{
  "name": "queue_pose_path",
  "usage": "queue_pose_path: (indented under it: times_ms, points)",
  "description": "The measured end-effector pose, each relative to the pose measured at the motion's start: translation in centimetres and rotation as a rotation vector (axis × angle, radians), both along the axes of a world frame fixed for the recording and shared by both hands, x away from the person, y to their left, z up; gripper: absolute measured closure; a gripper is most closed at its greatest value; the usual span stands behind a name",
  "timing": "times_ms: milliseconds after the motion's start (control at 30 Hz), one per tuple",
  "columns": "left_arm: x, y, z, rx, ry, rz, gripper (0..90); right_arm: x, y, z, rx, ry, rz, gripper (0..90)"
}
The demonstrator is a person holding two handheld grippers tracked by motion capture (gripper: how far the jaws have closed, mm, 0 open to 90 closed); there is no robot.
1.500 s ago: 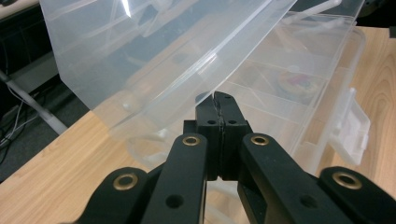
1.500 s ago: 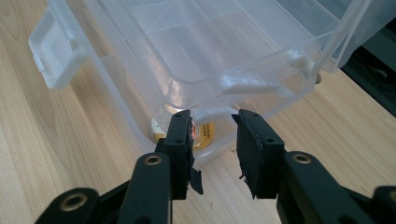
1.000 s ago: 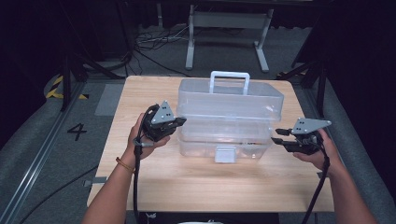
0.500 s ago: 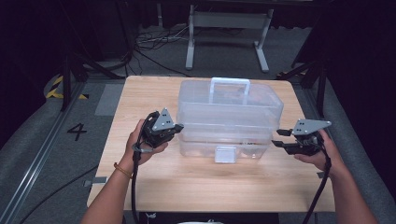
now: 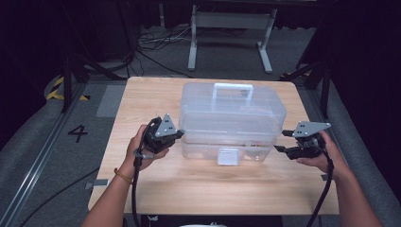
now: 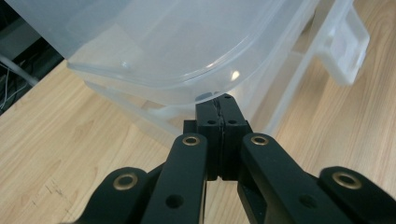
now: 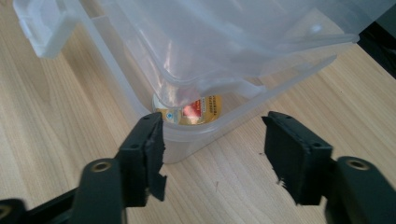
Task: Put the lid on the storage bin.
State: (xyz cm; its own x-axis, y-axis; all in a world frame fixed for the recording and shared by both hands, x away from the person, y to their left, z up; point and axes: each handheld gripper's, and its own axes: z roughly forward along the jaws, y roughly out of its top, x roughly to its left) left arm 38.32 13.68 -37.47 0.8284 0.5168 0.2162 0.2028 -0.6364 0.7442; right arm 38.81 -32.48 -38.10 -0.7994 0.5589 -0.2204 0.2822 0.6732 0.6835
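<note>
We see a clear plastic storage box [image 5: 232, 122] standing near the middle of the wooden table [image 5: 142, 99], its white handle [image 5: 232, 88] on top of the lid and a white latch [image 5: 228, 156] on the front wall facing the person.

The left gripper [image 5: 177, 135] is held at the box's left end. The left hand [image 5: 147, 147] wraps the gripper body from below and behind, the forearm runs in from the bottom edge, and the grey plate on top tilts toward the box. In the left gripper view, the left gripper [image 6: 222, 112] has its jaws pressed fully together with nothing between them, and their tips sit at the underside of the lid rim [image 6: 177, 91] at the box's corner.

The right gripper [image 5: 280, 141] is held at the box's right end, roughly level and pointing toward the box. The right hand [image 5: 321, 153] grips it from the outer side, and the forearm rises from the lower right. In the right gripper view, the right gripper [image 7: 212, 140] has its jaws standing apart; they have just been opening. The lower corner of the box sits just beyond the gap, and the pads do not press on it. A round item with a yellow label [image 7: 191, 112] shows through the wall at that corner.
</note>
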Motion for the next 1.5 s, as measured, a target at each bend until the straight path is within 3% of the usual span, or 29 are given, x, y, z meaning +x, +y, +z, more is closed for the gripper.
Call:
queue_pose_path:
  times_ms: [367, 633, 900, 1233, 1367, 1500]
  points:
    - [-0.2, 0.3, -1.2, 0.049, 0.016, 0.026, 90.0, 0.2, 0.5, -0.4, 0.003, 0.023, 0.006, 27.7]
    - [-0.2, 0.7, -2.1, 0.076, 0.024, 0.050, 90.0, 0.1, 1.0, -0.7, -0.009, 0.042, 0.016, 26.8]
    - [-0.2, 0.9, -2.4, 0.056, 0.015, 0.057, 90.0, 0.2, 1.5, -1.3, -0.030, 0.047, 0.020, 27.4]
    - [-0.4, 0.8, -3.3, 0.085, 0.029, 0.064, 85.8, 0.2, 1.4, -1.3, -0.015, 0.043, 0.020, 27.3]
    - [-0.3, 0.7, -3.5, 0.096, 0.042, 0.059, 84.0, 0.1, 1.7, -1.6, -0.067, 0.038, 0.021, 27.7]
    - [-0.3, 0.5, -3.8, 0.102, 0.048, 0.054, 81.5, 0.1, 1.8, -1.6, -0.069, 0.029, 0.018, 28.0]
